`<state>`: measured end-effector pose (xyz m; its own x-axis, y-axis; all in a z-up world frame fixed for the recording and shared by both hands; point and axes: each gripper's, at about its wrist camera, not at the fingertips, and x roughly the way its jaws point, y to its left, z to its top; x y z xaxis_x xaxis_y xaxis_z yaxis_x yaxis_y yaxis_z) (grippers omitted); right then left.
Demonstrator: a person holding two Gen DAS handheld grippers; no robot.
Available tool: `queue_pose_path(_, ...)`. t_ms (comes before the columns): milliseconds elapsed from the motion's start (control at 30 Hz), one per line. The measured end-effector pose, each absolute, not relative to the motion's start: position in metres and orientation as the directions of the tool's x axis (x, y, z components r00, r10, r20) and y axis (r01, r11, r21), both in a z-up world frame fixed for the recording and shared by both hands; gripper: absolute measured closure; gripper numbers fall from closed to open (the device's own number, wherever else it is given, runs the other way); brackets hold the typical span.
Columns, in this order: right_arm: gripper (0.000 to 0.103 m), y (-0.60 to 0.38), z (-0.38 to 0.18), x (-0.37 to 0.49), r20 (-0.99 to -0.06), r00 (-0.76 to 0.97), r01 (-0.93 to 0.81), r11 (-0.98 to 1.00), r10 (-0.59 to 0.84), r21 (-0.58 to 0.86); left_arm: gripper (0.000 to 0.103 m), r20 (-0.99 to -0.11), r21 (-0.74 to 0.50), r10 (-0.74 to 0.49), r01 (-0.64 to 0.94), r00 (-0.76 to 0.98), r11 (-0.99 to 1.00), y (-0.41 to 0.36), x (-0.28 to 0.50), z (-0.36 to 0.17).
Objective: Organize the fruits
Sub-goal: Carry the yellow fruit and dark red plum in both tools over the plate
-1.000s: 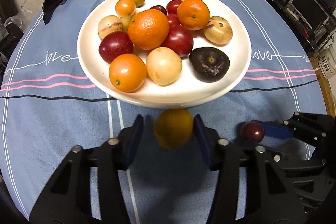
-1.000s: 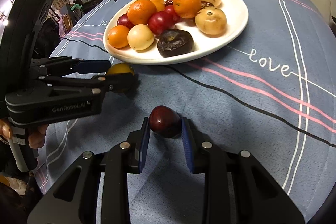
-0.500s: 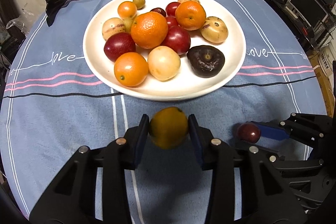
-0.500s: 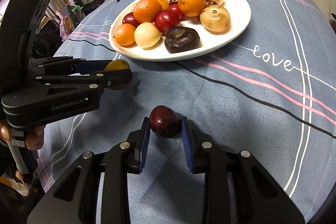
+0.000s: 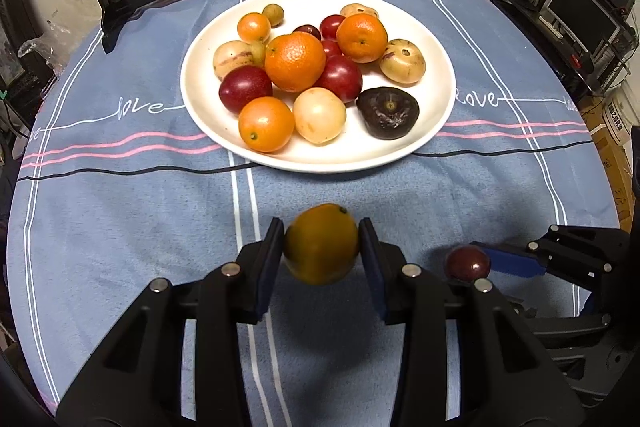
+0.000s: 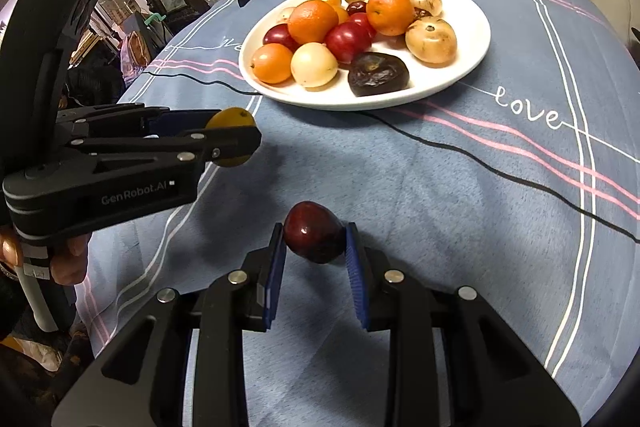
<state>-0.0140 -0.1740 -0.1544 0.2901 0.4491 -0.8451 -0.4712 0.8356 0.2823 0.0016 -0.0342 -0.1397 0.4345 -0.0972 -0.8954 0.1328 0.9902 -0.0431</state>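
White plate (image 5: 436, 131) of fruit lies beyond each hand-held gripper, left (image 5: 321, 247) clamping an orange (image 5: 320, 243), right (image 6: 315, 235) a plum (image 6: 314, 231).

Your left gripper's near finger (image 6: 224, 147) covers much of the yellow fruit (image 6: 231, 119). On the plate (image 5: 436, 59), the far small fruits sit half hidden behind the big orange (image 5: 295, 62). Your hand (image 6: 68, 259) is cut off at the left edge.

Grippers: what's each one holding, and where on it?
The left gripper clamps a yellow-orange fruit across its sides. The right gripper clamps a dark red plum the same way. Both fruits are off the tablecloth.
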Motion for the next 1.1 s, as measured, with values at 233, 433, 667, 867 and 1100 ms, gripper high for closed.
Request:
queue_pose_path(233,0.073,-0.171,-0.153,-0.022,-0.844,0.292,-0.457,0.841,0.450,0.291,0.064,-0.890,-0.042,-0.105,0.149,0.444,0.988,-0.030,-0.004,-0.135)
queue_pose_path(433,0.073,-0.163,-0.153,-0.027,-0.845,0.292,-0.454,0.843,0.448,0.290,0.064,-0.888,-0.049,-0.113,0.151,0.447,0.987,-0.022,-0.009,-0.133)
queue_pose_path(667,0.073,-0.151,-0.155,-0.030,-0.849,0.283,-0.457,0.841,0.447,0.290,0.064,-0.895,-0.054,-0.114,0.149,0.432,0.987,-0.001,-0.026,-0.139)
queue_pose_path(867,0.073,-0.147,-0.154,-0.046,-0.840,0.259,-0.453,0.828,0.477,0.331,0.064,-0.896,-0.078,-0.143,0.168,0.421,0.983,0.006,-0.046,-0.142)
queue_pose_path(1100,0.073,-0.150,-0.167,-0.048,-0.853,0.231,-0.431,0.835,0.469,0.343,0.064,-0.900,-0.076,-0.148,0.187,0.411,0.979,-0.005,-0.037,-0.143)
